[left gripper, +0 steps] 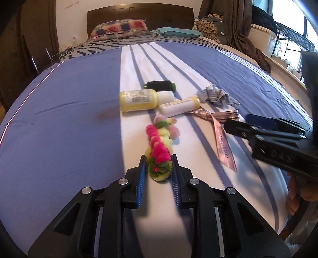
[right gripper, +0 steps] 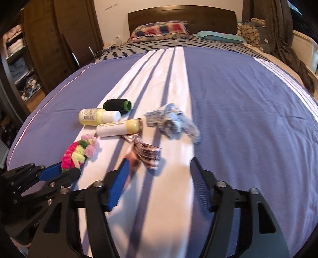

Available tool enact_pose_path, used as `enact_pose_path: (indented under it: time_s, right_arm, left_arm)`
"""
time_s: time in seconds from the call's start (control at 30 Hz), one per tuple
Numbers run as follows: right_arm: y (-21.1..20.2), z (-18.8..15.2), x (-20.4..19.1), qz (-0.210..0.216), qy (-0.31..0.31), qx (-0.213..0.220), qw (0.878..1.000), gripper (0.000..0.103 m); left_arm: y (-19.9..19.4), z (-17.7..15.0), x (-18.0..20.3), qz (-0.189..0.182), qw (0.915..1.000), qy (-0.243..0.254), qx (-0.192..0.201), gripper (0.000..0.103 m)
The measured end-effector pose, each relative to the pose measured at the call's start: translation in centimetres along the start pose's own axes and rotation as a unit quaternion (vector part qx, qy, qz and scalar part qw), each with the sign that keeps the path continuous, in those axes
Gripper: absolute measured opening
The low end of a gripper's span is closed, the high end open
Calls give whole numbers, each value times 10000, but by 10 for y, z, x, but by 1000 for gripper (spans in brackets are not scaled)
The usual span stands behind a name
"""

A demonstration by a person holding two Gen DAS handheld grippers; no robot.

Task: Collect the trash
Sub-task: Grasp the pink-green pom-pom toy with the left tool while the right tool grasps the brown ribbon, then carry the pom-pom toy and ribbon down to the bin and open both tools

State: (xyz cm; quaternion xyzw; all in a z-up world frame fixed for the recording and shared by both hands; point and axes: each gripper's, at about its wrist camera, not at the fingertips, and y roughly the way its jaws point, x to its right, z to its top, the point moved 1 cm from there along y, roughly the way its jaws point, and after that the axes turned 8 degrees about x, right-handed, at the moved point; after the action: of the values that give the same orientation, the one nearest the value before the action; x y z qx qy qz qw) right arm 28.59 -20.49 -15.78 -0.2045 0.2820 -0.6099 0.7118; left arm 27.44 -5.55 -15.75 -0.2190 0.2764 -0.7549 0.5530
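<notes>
Two views show a pom-pom garland (left gripper: pixel 159 146) of pink, pale yellow and green tufts lying on the white band of the striped bedspread (left gripper: pixel 69 111). Left wrist view: the left gripper (left gripper: pixel 158 168) straddles the garland's near green end, blue pads on either side; whether they press the tufts cannot be told. Right wrist view: the same garland (right gripper: pixel 79 152) appears from the side, its near end hidden between the left gripper's (right gripper: pixel 65 170) fingers. Only this view shows the right gripper (right gripper: pixel 161 164) with jaws spread wide and nothing between them, above the white band. In the left wrist view the right gripper (left gripper: pixel 238 127) enters from the right, blurred, its gap not readable. Beyond the garland lie a large yellow bottle (left gripper: pixel 139 99), a smaller white-and-yellow bottle (left gripper: pixel 178 107), a black thread spool (left gripper: pixel 160 85), a crumpled grey-blue cloth scrap (left gripper: pixel 217 96) and a knotted pink ribbon (left gripper: pixel 220 137) whose lettering is too small to read. Pillows (right gripper: pixel 159 28) rest at the headboard (right gripper: pixel 178 17). An open wardrobe (right gripper: pixel 17 65) shows only in the right wrist view.
</notes>
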Motion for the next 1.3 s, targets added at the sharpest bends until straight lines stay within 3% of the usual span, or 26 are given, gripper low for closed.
enact_pose_path:
  time_s: [0.23, 0.3, 0.53, 1.1, 1.3]
  right_arm:
    - [2, -1, -10, 211, -106, -52, 9997, 8]
    - [-5, -6, -14, 224, -191, -40, 9996, 5]
    - [-41, -26, -23, 146, -384, 47, 9991, 3]
    - [-171, -62, -25, -54, -398, 726, 9966, 3]
    - [-208, -94, -26, 66, -365, 786, 9962, 3]
  left_arm:
    - [-8, -5, -2, 61, 10000, 5, -13, 23]
    - [-12, -8, -1, 64, 10000, 7, -6, 23]
    - [-41, -23, 7, -88, 9999, 36, 88, 22]
    - [-149, -69, 33, -206, 9985, 63, 496, 22]
    - [-185, -89, 47, -245, 9976, 163, 630, 22]
